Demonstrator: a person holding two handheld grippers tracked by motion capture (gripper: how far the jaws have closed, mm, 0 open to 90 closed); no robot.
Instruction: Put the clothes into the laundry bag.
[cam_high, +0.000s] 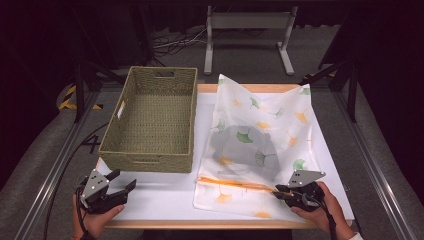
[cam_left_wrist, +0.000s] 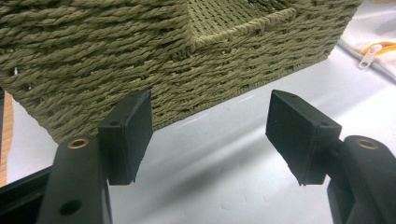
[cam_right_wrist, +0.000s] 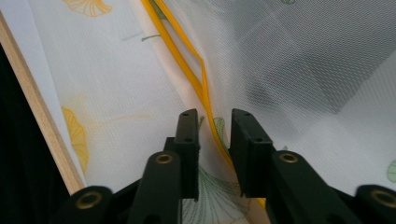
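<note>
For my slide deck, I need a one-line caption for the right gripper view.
Right gripper, jaws slightly apart, straddling the orange zipper of a white mesh laundry bag printed with ginkgo leaves.

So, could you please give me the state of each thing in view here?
Basket: upright, nothing inside.
Mesh bag: lying flat on the table, a dark item inside.
Zip: partly open.
Left gripper: open, holding nothing, beside the basket.
Right gripper: jaws slightly apart, astride the zip, not pressing it.
</note>
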